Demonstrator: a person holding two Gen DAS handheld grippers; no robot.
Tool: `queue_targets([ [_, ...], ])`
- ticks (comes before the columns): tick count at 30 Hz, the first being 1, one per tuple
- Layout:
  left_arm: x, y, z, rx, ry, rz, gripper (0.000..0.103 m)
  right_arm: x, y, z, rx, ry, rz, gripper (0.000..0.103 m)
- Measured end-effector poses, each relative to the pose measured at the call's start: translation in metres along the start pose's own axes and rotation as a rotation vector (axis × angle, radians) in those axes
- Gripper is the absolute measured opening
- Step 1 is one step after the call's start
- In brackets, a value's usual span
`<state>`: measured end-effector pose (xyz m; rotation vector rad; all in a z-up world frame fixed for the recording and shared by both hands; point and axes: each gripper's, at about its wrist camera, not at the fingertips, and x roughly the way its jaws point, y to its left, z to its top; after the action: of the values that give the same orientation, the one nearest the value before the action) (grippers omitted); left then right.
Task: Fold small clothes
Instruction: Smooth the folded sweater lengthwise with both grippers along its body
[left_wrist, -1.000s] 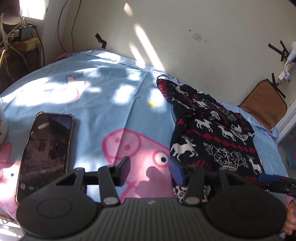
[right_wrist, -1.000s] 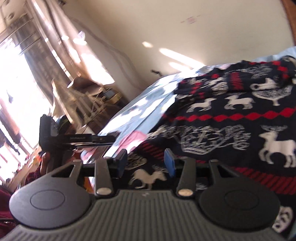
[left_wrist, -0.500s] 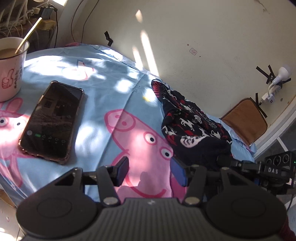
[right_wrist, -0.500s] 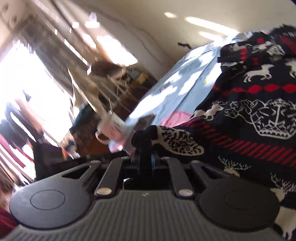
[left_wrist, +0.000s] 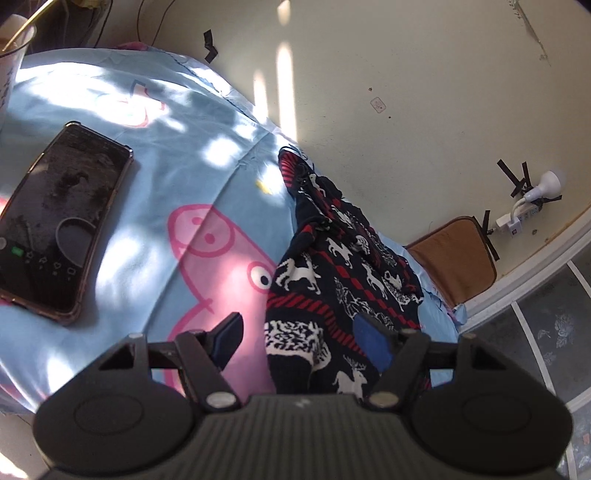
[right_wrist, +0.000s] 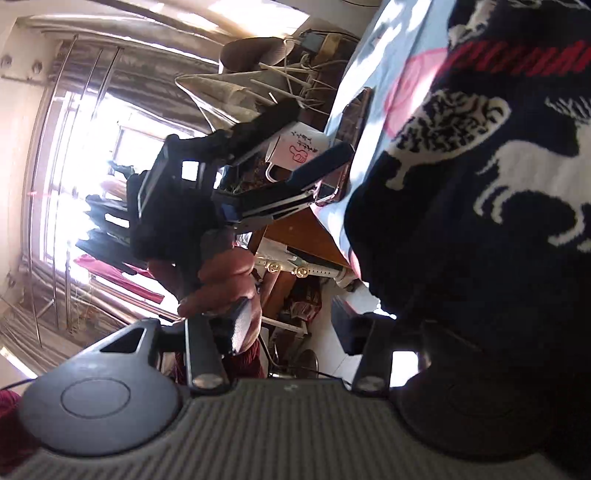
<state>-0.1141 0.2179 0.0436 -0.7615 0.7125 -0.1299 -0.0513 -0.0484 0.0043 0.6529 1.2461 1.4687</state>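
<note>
My left gripper (left_wrist: 301, 341): jaws wide, nothing between the pads. Near edge of the dark reindeer sweater (left_wrist: 343, 266) lies in the gap below the fingertips; I cannot tell whether either pad touches the knit. My right-hand pad sits over the sweater's red-striped band, my left-hand pad over the pink cartoon pig print.

Ahead of the left jaws the sweater runs away in a bunched, narrowing strip toward the wall, its red-ribbed end farthest out. It rests on the light blue sheet (left_wrist: 155, 147). Left of the jaws, well apart from the sweater, a phone (left_wrist: 59, 229) lies flat, screen up. Far left corner: edge of a white mug (left_wrist: 14, 48). Right and beyond the sweater, a brown cushion (left_wrist: 452, 258) leans at the wall.

My right gripper (right_wrist: 291, 332): jaws wide, gap empty. Sweater (right_wrist: 480, 203) hangs off the table edge just to the right of the jaws and drapes close over my right finger; contact unclear, view partly blocked by the knit. Left and ahead of these jaws, the left gripper (right_wrist: 314, 166) shows in side view, held in a hand (right_wrist: 225, 277), its fingers pointing toward the sheet (right_wrist: 384, 44). Behind it the mug (right_wrist: 295, 147) with a red thumbs-up mark, and the phone (right_wrist: 351, 122) edge-on.
</note>
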Motion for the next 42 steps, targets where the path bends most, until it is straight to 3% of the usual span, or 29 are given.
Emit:
queue_targets([
  [3,0.001,0.004,-0.005,0.006,0.018,0.022,0.071,-0.031,0.012,0.008,-0.053,-0.106,-0.034,0.053],
  [8,0.027,0.0,-0.019,0.059,0.146,0.024,0.066,-0.116,0.019,-0.005,-0.078,-0.36,-0.138,0.053],
  [10,0.035,-0.005,-0.029,0.096,0.189,0.018,0.044,-0.159,0.021,-0.029,-0.069,-0.475,-0.231,0.054],
  [11,0.036,-0.01,-0.036,0.136,0.214,0.039,0.02,-0.178,0.02,-0.042,-0.059,-0.525,-0.294,0.054],
  [12,0.038,-0.013,-0.04,0.16,0.25,0.052,0.008,-0.195,0.021,-0.058,-0.044,-0.567,-0.367,0.054],
  [16,0.021,-0.025,-0.048,0.282,0.256,0.1,0.008,-0.246,0.028,-0.117,0.005,-0.662,-0.6,0.054],
  [20,0.007,-0.023,-0.036,0.254,0.222,0.093,0.009,-0.26,0.016,-0.147,0.06,-0.691,-0.659,0.054],
  [23,0.02,-0.028,-0.036,0.254,0.239,0.131,0.017,-0.246,0.0,-0.15,0.063,-0.622,-0.697,0.052],
  [25,0.033,-0.03,-0.042,0.271,0.27,0.147,0.015,-0.235,0.005,-0.149,0.023,-0.594,-0.696,0.053],
  [26,0.033,-0.032,-0.042,0.278,0.269,0.147,0.008,-0.231,0.006,-0.148,0.014,-0.566,-0.678,0.046],
  [27,0.032,-0.032,-0.041,0.27,0.272,0.13,0.007,-0.222,0.008,-0.147,-0.001,-0.533,-0.664,0.029],
  [30,0.024,-0.031,-0.032,0.226,0.237,0.093,0.007,-0.208,0.007,-0.143,-0.029,-0.492,-0.658,0.011],
  [34,0.02,-0.032,-0.005,0.12,0.175,-0.009,0.007,-0.226,0.017,-0.13,-0.087,-0.632,-0.617,0.009],
  [38,0.043,-0.039,0.035,0.013,0.112,-0.075,0.007,-0.248,0.028,-0.093,-0.107,-0.79,-0.671,0.008],
  [42,0.094,-0.047,0.076,-0.06,0.074,-0.047,0.01,-0.267,0.018,-0.028,-0.086,-0.909,-0.746,0.008],
])
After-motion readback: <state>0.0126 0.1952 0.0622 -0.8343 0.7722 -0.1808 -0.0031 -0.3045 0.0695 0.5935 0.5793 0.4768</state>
